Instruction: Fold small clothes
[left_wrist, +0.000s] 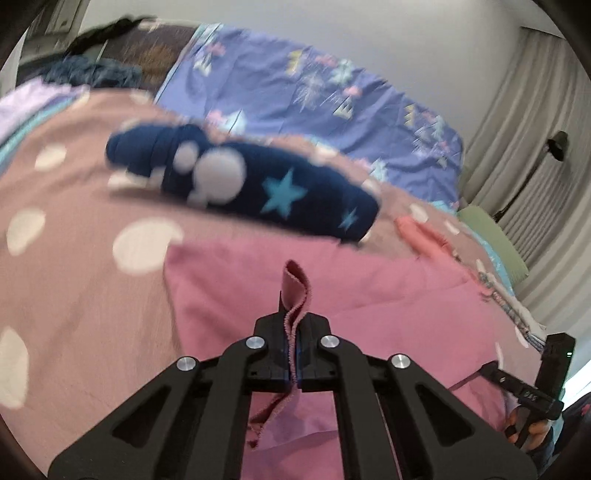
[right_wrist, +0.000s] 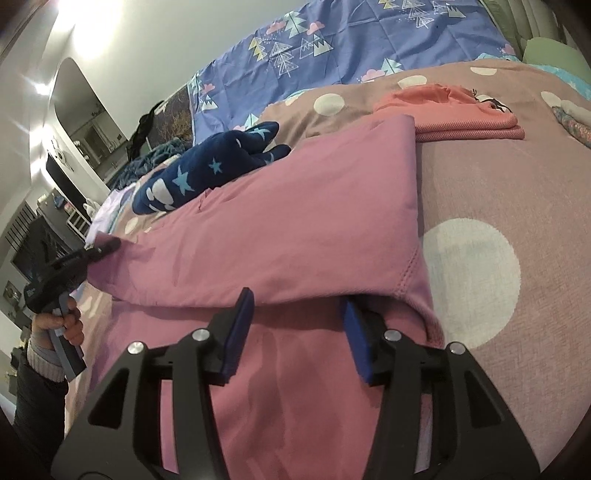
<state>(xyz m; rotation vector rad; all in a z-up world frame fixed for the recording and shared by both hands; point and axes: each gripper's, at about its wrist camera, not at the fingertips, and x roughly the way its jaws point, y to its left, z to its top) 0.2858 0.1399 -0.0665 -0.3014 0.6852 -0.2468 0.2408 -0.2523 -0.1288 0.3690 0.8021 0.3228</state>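
A dusty-pink bedspread with white dots (right_wrist: 480, 206) is covering the bed beneath the jaws. Beyond them, a blue sheet with tree prints (right_wrist: 351, 48) is lying along the white wall (left_wrist: 406, 40); grey curtains (left_wrist: 524, 122) are hanging far right.

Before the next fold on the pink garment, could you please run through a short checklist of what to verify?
1. Left gripper pinches an edge of the pink garment: ok, jaws shut on the fabric.
2. Right gripper has let go: ok, jaws stand open, blue pads apart, a fabric edge lying over their tips.
3. Folded layer lies flat: ok on the right; near the left gripper the corner is lifted.
4. Navy star-print garment clear of the fold: cannot tell, it seems to touch the far edge.
5. Folded coral garment out of the way: ok, it lies beyond the pink one.
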